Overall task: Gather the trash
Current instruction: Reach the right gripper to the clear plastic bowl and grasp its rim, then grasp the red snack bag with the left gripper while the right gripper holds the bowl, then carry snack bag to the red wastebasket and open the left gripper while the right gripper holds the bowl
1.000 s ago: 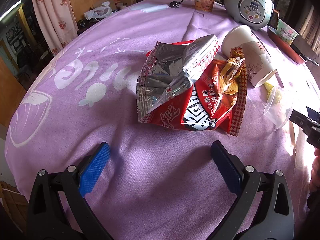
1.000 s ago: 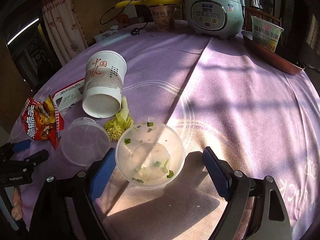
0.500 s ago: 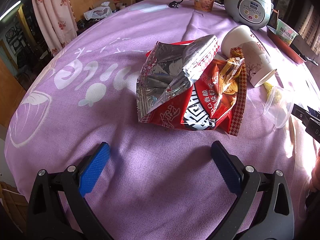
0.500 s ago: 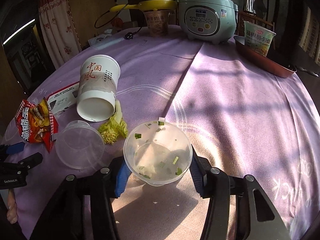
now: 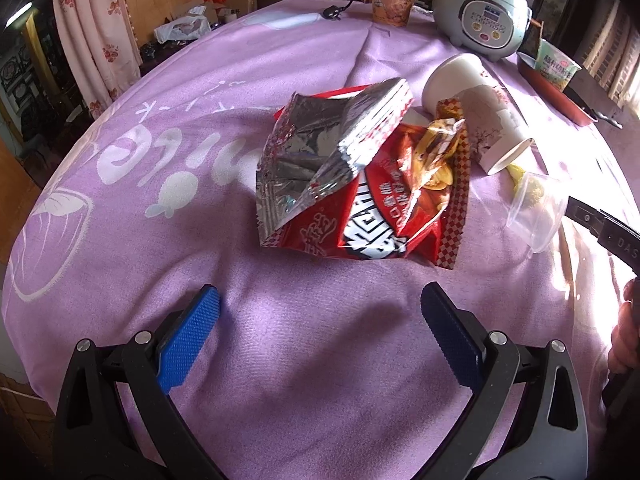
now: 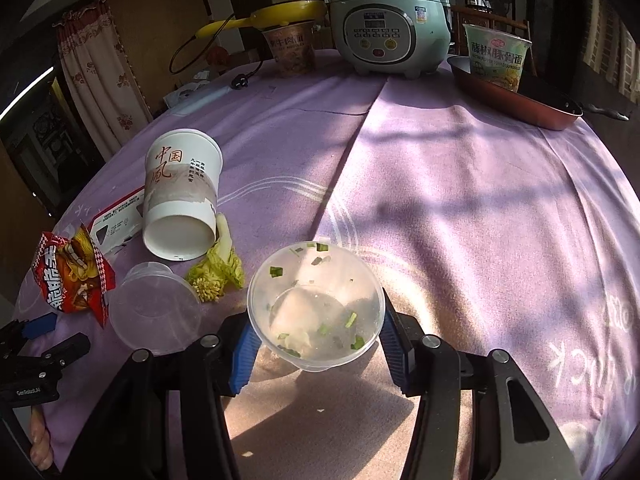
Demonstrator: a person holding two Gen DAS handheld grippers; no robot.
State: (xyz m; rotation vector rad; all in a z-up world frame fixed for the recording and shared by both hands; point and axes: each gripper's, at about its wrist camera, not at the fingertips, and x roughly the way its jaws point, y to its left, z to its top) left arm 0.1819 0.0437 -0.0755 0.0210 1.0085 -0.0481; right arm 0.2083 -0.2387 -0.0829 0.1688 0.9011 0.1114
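Plastic cup (image 6: 316,314): clear, flecked with green scraps, clamped between the blue pads of the right tongs (image 6: 316,354), which have just been closing on it; it sits tilted, mouth up, over the table (image 6: 460,208).
Landmark: the white paper cup (image 6: 182,196) lying on its side, open end toward the right wrist camera.
Second clear cup (image 6: 154,312): empty, on its side, near the paper cup's open end and just beside the held cup.
Greens (image 6: 218,270): a wilted leaf scrap touching the paper cup's rim, between the two clear cups.
Snack bag (image 5: 360,176): red outside, silver foil inside, torn open and crumpled, touching the paper cup's side in the left wrist view.
Flat carton (image 6: 118,222): red and white, just beside the paper cup, partly under the bag.
Left tongs (image 5: 320,332): wide apart, nothing between the pads, hovering over bare purple cloth (image 5: 312,360), the bag lying beyond them.
Rice cooker (image 6: 390,26): at the table's far edge, well apart from the paper cup.
Noodle tubs: a brown one (image 6: 292,50) beside the cooker; a green one (image 6: 498,58) in a red pan (image 6: 520,104).
Hand (image 5: 624,332): holding the right tool, at the left view's right edge.
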